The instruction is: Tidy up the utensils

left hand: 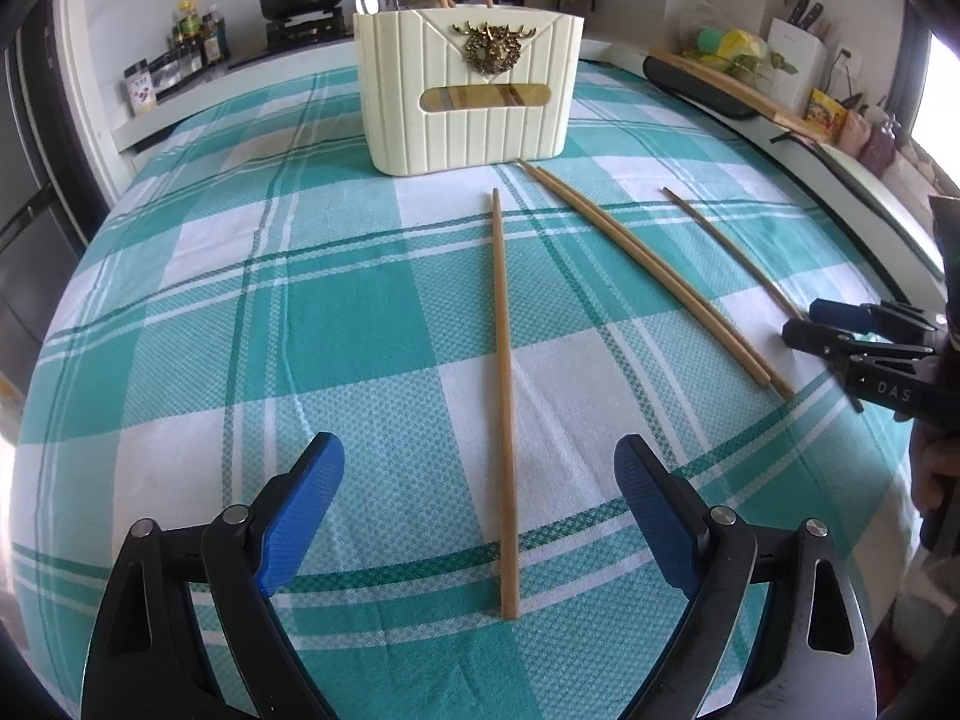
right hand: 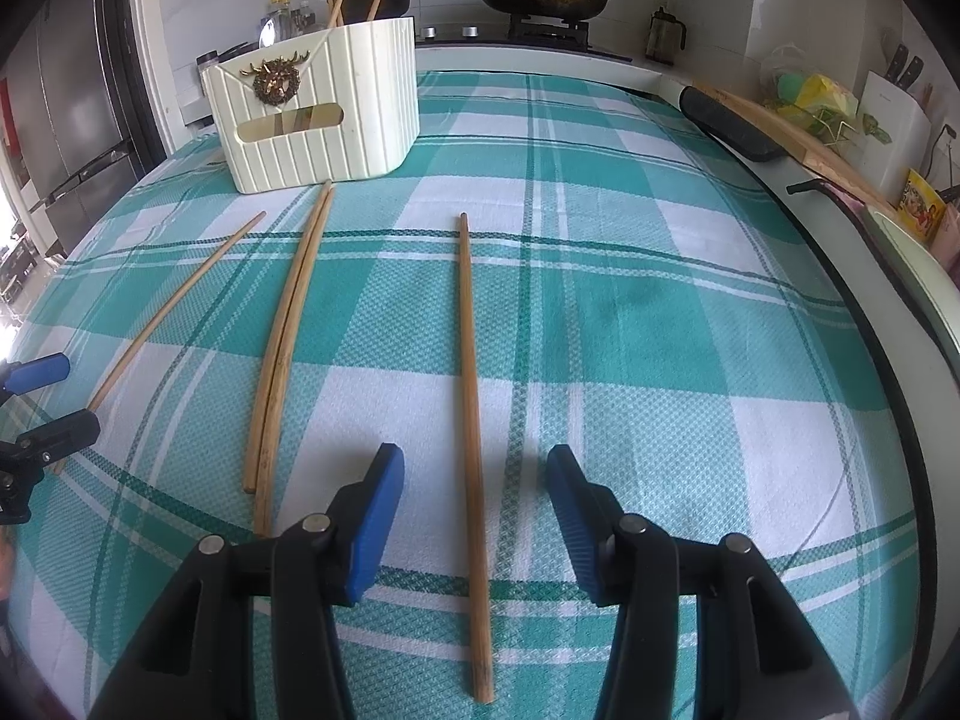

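Your right hand-held gripper [right hand: 474, 516] hangs open astride a lone chopstick [right hand: 471, 360], with the cream utensil holder [right hand: 318, 114] far ahead to its left.

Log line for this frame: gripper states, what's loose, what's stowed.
left gripper: open, straddles single chopstick | right gripper: open, straddles own chopstick | middle pair: on cloth | holder: has chopsticks, spoon

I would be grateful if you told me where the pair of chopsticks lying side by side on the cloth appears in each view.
Left wrist view: the pair of chopsticks runs diagonally right of centre, from the holder's base towards the lower right.
Right wrist view: the pair of chopsticks lies left of centre, between two single chopsticks.
Shared landmark: the cream utensil holder with the gold emblem, whose base the pair's far tips nearly reach.
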Action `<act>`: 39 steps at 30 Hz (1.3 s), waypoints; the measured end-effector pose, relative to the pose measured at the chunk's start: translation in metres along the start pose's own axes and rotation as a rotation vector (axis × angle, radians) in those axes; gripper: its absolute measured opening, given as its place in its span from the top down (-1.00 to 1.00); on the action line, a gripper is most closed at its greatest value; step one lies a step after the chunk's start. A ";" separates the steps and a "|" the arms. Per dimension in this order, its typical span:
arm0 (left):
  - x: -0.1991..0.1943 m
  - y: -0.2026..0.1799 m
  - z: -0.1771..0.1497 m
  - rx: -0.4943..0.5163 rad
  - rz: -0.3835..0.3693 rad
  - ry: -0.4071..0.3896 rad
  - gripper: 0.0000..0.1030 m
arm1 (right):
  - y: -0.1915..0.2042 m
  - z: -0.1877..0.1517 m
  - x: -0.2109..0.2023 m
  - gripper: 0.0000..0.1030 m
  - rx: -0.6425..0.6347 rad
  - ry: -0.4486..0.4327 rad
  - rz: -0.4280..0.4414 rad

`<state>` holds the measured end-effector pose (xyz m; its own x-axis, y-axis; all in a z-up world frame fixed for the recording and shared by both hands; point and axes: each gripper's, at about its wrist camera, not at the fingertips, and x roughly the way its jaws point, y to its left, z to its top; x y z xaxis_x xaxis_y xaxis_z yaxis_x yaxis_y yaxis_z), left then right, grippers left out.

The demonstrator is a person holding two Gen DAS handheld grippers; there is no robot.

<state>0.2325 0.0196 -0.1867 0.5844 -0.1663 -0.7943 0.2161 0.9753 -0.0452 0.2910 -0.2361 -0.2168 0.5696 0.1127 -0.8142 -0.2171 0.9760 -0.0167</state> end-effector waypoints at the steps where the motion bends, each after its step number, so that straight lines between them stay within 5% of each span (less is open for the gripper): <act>1: -0.003 0.003 0.003 0.003 -0.009 -0.001 -0.79 | 0.000 0.001 0.001 0.01 -0.002 0.009 0.004; 10: 0.013 0.036 0.047 -0.031 -0.157 0.118 -0.79 | -0.019 0.024 0.009 0.01 -0.012 0.167 0.136; 17: 0.061 0.016 0.075 0.059 -0.094 0.196 -0.75 | -0.016 0.056 0.030 0.01 -0.068 0.262 0.174; 21: 0.087 0.000 0.090 0.121 -0.027 0.239 -0.50 | -0.005 0.083 0.051 0.01 -0.120 0.274 0.143; 24: 0.093 -0.010 0.104 0.150 -0.035 0.226 0.02 | 0.004 0.106 0.068 0.06 -0.141 0.265 0.136; 25: 0.095 -0.013 0.108 0.160 -0.032 0.218 0.41 | 0.006 0.114 0.073 0.30 -0.149 0.258 0.127; 27: 0.098 -0.016 0.114 0.172 -0.042 0.204 0.87 | 0.007 0.126 0.081 0.64 -0.148 0.244 0.103; 29: 0.097 -0.016 0.115 0.159 -0.028 0.175 0.92 | 0.004 0.134 0.086 0.89 -0.114 0.241 0.105; 33: 0.066 0.000 0.117 0.095 -0.053 0.087 0.92 | -0.008 0.135 0.065 0.89 -0.032 0.166 0.143; 39: -0.017 0.026 0.118 0.013 -0.142 -0.063 0.92 | -0.019 0.131 -0.026 0.89 0.034 -0.027 0.216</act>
<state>0.3209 0.0310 -0.1033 0.5955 -0.3113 -0.7406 0.3094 0.9396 -0.1462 0.3839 -0.2331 -0.1192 0.5334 0.3243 -0.7812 -0.3101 0.9343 0.1762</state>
